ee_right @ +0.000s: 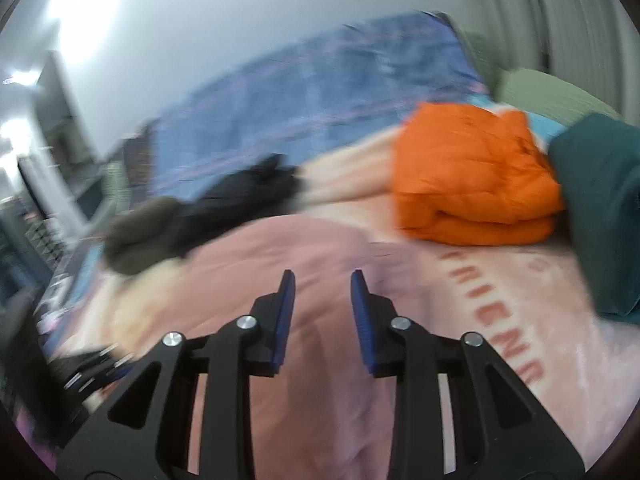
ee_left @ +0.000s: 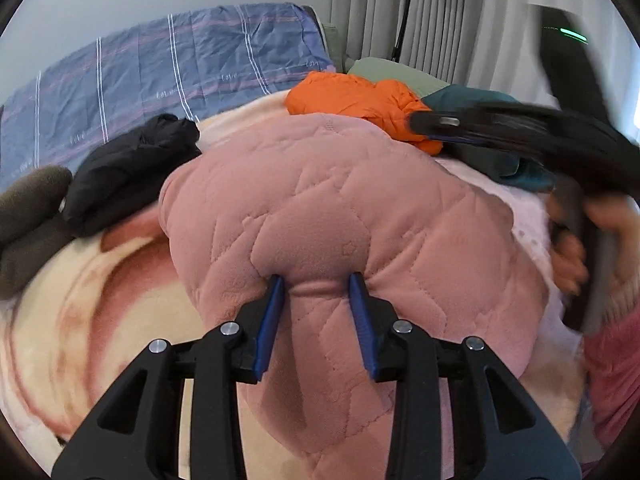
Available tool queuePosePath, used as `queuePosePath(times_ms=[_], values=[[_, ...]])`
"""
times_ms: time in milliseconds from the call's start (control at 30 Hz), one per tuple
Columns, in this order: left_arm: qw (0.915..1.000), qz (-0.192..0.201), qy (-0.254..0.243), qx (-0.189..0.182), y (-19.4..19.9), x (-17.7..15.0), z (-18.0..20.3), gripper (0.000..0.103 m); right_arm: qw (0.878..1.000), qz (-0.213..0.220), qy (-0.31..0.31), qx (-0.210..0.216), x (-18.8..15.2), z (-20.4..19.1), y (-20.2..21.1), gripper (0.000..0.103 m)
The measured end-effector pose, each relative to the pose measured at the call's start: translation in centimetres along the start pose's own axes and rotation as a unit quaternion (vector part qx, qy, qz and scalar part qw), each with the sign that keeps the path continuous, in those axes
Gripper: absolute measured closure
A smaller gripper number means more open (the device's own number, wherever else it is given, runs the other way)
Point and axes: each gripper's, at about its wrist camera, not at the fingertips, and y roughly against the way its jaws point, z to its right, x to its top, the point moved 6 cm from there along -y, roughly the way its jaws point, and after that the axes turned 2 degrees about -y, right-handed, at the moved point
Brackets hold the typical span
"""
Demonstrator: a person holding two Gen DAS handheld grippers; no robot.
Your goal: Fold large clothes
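Our right gripper (ee_right: 323, 280) is blurring – fingers parted, gripping nothing – while our left gripper (ee_left: 317, 284) is pinching the pink quilted garment (ee_left: 340, 208) (bunched).

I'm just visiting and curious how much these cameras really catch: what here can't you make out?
- Right wrist view: motion blur smears the black garment and the room at left.
- Right wrist view: the blanket lettering is blurred and only partly readable.
- Left wrist view: the right gripper is blurred, so its jaws cannot be judged there.
- Left wrist view: the pink quilted garment hides the bed beneath it, and the left gripper hides its lower edge.
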Motion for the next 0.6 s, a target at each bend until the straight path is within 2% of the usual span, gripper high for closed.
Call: queuePosePath(times_ms=[67, 100, 167, 233, 300, 400, 433, 467, 500, 533, 600], values=[[0.9999, -0.005, 0.007, -0.007, 0.2, 0.3, -0.3, 0.067, 1.0, -0.022, 0.014, 0.005, -2.0, -0.8, 0.3, 0.077], [0.9999, -0.005, 0.009, -0.008, 0.3, 0.6, -0.3, 0.067, 0.999, -0.041, 0.016, -0.014, -3.5, -0.4, -0.6, 0.077], [0.999, 0.002, 0.032, -0.031, 1.2, 1.7, -0.4, 0.067, 0.999, -0.044, 0.004, -0.027, -5.0, 0.7, -2.1, 0.078], [0.9977, 0.026, 0.053, -0.033, 1.8, 3.1, -0.7, 0.066, 0.999, -0.042, -0.033, -0.009, -4.9, 1.8, -2.5, 0.077], [0.9974, 0.041, 0.053, -0.028, 1.6, 4.5, -0.6, 0.063, 0.997, -0.05, -0.051, 0.005, -4.5, 1.8, -2.5, 0.077], [0.9998, 0.002, 0.02, -0.002, -2.3, 4.6, 0.3, 0.056, 0.998, -0.042, -0.035, 0.006, -4.5, 1.5, -1.9, 0.075], [0.9997, 0.007, -0.008, 0.023, -3.3, 4.3, 0.8, 0.055, 0.998, -0.041, -0.041, 0.006, -4.5, 1.9, -1.1, 0.065], [0.9984, 0.011, -0.032, 0.046, -3.6, 4.0, 1.4, 0.055, 0.998, -0.041, -0.055, -0.002, -4.7, 2.4, -0.1, 0.045], [0.9975, 0.012, -0.041, 0.057, -3.4, 3.9, 1.7, 0.055, 0.996, -0.04, -0.083, -0.009, -5.2, 3.3, 1.3, 0.037], [0.9973, 0.009, -0.04, 0.06, -3.2, 4.0, 1.7, 0.056, 0.993, -0.036, -0.109, -0.002, -5.9, 4.2, 2.7, 0.032], [0.9967, 0.005, -0.046, 0.067, -3.0, 4.0, 1.7, 0.056, 0.985, -0.036, -0.166, 0.027, -7.9, 5.9, 5.2, 0.032]])
